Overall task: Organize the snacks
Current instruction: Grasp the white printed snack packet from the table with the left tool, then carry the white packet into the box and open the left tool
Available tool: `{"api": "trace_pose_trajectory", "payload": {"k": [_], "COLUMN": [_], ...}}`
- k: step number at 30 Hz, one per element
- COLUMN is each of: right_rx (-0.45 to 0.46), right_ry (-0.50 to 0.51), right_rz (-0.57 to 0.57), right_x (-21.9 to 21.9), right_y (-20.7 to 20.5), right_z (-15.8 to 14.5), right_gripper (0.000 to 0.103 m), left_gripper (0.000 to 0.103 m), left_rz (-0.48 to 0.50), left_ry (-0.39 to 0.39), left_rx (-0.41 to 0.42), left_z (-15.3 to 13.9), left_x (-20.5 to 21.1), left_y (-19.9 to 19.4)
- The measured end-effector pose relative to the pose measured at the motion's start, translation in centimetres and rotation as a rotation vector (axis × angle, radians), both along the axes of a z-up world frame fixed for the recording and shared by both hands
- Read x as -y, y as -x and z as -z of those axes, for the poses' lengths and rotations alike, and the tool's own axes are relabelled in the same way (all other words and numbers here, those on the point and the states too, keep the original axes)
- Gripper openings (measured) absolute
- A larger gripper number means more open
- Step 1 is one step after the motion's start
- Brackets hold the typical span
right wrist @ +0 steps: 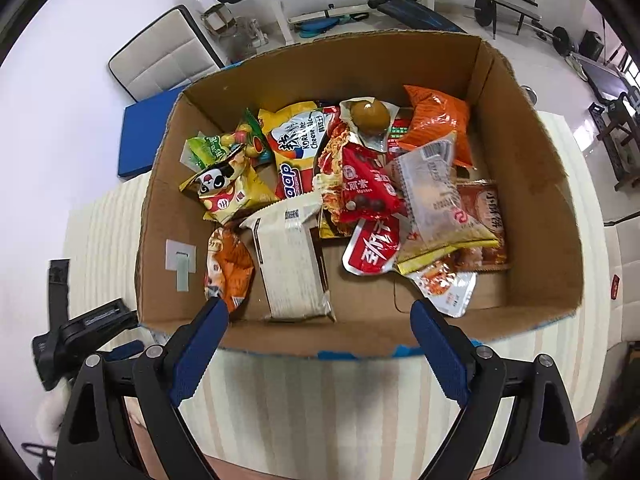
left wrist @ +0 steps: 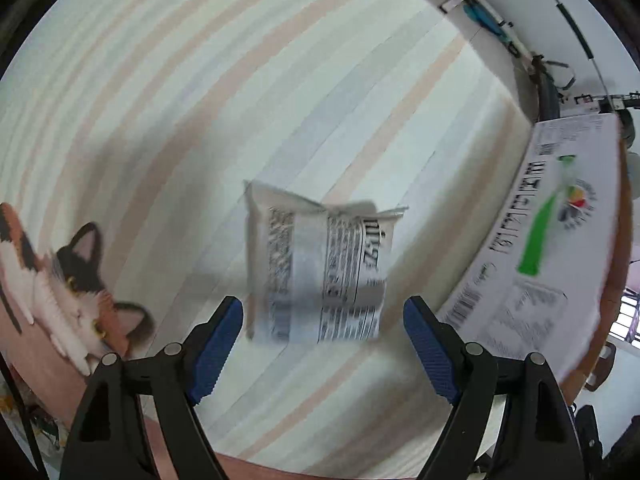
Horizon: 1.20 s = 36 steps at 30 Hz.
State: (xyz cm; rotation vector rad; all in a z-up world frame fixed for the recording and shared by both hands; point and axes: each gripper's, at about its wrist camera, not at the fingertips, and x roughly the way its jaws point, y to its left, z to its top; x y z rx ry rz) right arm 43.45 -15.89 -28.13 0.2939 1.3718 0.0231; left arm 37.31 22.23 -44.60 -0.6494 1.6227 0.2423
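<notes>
A silver snack packet (left wrist: 318, 268) with black print lies on the striped cloth (left wrist: 240, 100), blurred by motion. My left gripper (left wrist: 323, 320) hangs over its near end, open, the blue pads apart on either side and not touching it. In the right wrist view a cardboard box (right wrist: 532, 184) holds several snack packs: a white ribbed packet (right wrist: 292, 268), an orange bag (right wrist: 438, 120), a red pack (right wrist: 366, 188), a yellow panda bag (right wrist: 224, 188). My right gripper (right wrist: 320, 326) is open above the box's near wall with nothing between its fingers.
The box's white printed outer side (left wrist: 536, 248) stands right of the silver packet. A cat picture (left wrist: 80, 292) marks the cloth's left edge. The other gripper's black body (right wrist: 80, 332) shows left of the box. Gym gear, a chair (right wrist: 160, 56) and a blue mat (right wrist: 140, 140) lie beyond.
</notes>
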Motion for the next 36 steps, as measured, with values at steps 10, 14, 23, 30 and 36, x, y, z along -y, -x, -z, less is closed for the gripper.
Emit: {"api": "trace_pose_trajectory", "payload": {"k": [10, 14, 23, 30, 36], "right_rx": [-0.032, -0.032, -0.018, -0.015, 0.005], "right_ry": [0.006, 0.001, -0.004, -0.009, -0.032], "right_rz": [-0.023, -0.023, -0.036, -0.049, -0.043], "right_x": [-0.6, -0.6, -0.4, 0.1, 1.8], "right_y": [-1.4, -1.4, -0.8, 0.3, 1.5], "right_z": [1.3, 1.2, 0.6, 0.1, -1.7], "right_gripper": [0.095, 0.095, 0.095, 0.095, 0.095], "left_gripper": [0.071, 0.071, 0.071, 0.071, 0.071], "left_rz": [0.092, 0.119, 0.192, 0.260, 0.337], "left_ry": [-0.089, -0.105, -0.161, -0.168, -0.143], "left_rx": [-0.002, 0.007, 0.106, 0.258, 0.387], "left_z": [0.9, 0.7, -2.7, -9.9, -15.9], "left_x": [1.7, 2.3, 5.5, 9.2, 12.5], "left_y": [-2.0, -1.4, 0.2, 1.7, 2.6]}}
